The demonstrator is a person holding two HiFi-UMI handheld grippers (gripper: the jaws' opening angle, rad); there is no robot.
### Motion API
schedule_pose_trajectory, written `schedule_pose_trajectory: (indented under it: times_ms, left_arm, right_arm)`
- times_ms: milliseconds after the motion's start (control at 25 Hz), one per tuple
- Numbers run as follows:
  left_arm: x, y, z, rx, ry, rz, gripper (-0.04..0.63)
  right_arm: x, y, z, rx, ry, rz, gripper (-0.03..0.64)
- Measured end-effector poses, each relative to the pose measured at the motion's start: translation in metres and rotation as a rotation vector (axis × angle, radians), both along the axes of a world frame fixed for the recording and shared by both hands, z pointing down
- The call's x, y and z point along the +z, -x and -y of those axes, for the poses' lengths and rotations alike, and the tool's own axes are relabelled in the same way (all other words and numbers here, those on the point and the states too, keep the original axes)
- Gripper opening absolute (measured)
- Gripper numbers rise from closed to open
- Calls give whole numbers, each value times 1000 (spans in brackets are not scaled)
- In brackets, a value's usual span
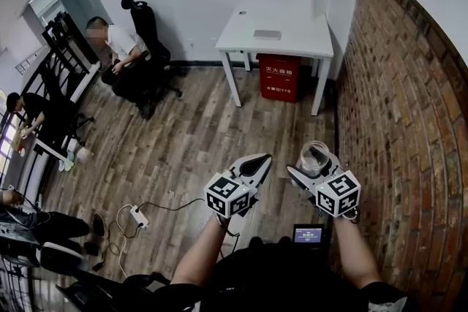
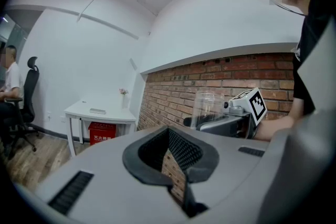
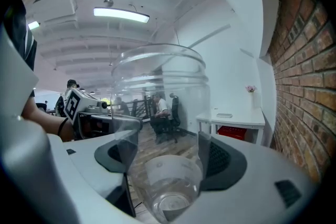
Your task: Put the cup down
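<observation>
A clear plastic cup hangs in the air above the wooden floor, close to the brick wall. My right gripper is shut on it, and in the right gripper view the cup stands upright between the two dark pads, which press on its sides. The cup looks empty. To its left, at about the same height, my left gripper is shut with nothing in it. From the left gripper view the cup shows to the right in front of the bricks. The left gripper's own jaws meet at the tips.
A white table stands ahead in the corner, with a red box under it. A brick wall runs along the right. People sit on office chairs at the left. A power strip and cable lie on the floor.
</observation>
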State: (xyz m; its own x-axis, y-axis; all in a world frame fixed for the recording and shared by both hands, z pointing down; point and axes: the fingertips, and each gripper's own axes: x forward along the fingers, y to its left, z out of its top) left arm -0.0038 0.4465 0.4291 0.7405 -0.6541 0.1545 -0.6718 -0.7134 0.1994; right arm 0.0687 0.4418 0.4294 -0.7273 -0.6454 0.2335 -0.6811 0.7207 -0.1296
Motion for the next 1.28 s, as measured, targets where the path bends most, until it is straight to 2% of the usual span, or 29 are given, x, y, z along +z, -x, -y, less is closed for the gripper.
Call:
schedule_pose_trajectory:
  times_ms: [520,1280]
  left_arm:
    - [4,-5,7,2,10,6,8]
    - [31,-41,49,-26,46,22,8]
  right_arm:
    - [5,-8,5,8,22,18,373]
    - [30,-58,49,22,74,45,373]
